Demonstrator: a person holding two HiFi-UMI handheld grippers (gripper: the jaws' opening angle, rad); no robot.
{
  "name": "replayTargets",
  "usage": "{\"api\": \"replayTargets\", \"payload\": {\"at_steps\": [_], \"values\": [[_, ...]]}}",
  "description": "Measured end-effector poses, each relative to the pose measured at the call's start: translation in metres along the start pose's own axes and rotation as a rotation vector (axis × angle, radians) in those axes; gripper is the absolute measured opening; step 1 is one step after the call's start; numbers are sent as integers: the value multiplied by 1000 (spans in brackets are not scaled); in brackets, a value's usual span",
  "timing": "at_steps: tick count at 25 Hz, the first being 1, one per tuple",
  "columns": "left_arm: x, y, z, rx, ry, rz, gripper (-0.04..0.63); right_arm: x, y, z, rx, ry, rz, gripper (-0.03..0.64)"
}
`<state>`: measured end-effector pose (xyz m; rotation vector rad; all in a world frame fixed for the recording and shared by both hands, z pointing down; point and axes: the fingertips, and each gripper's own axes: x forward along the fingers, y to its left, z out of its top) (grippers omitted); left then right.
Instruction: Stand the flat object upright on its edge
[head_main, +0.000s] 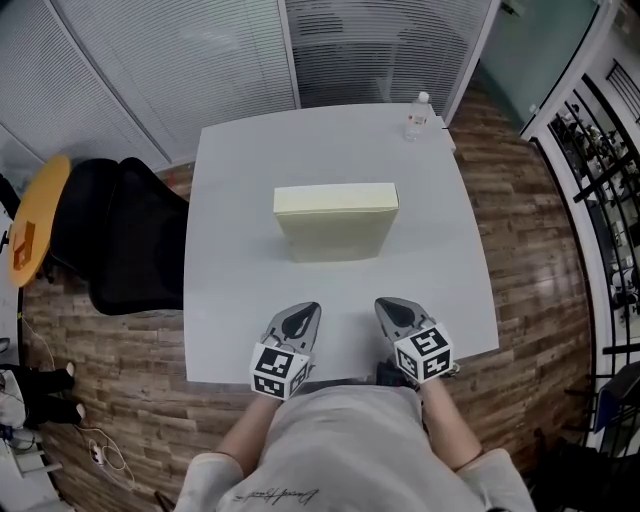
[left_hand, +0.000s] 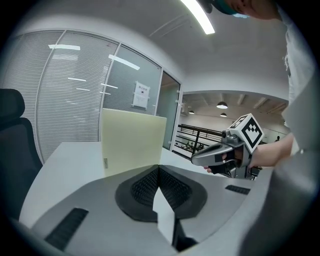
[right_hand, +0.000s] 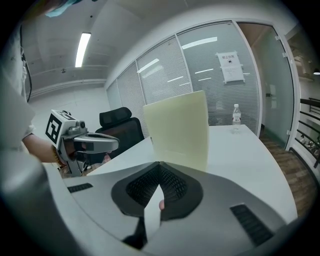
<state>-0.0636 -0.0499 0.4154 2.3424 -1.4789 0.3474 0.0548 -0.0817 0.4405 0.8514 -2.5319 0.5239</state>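
Box (head_main: 336, 220) is standing on edge on the table (head_main: 240, 190); we are holding left gripper (head_main: 300, 318) and right gripper (head_main: 393, 312) closed, empty, well short of it. Nudging its broad face, we are judging, is risking a topple.

centre: box (head_main: 336, 222) upright, bars straight path | both sides of box: bare table (head_main: 238, 175), free to pass | far right corner: bottle (head_main: 417, 116) | beyond left edge: chair (head_main: 125, 240)
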Motion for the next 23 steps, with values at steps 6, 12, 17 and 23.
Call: {"api": "replayTargets", "payload": {"at_steps": [6, 12, 17, 23], "values": [[-1, 0, 2, -8, 5, -5, 11, 2, 5, 3, -3, -8, 13, 23], [-2, 0, 4, 4, 6, -7, 11, 4, 10, 6, -20, -9, 25, 23], [-5, 1, 6, 17, 8, -9, 11, 4, 10, 8, -18, -13, 27, 23], [-8, 1, 5, 30, 11, -2, 11, 4, 13, 7, -20, -14, 34, 23]]}}
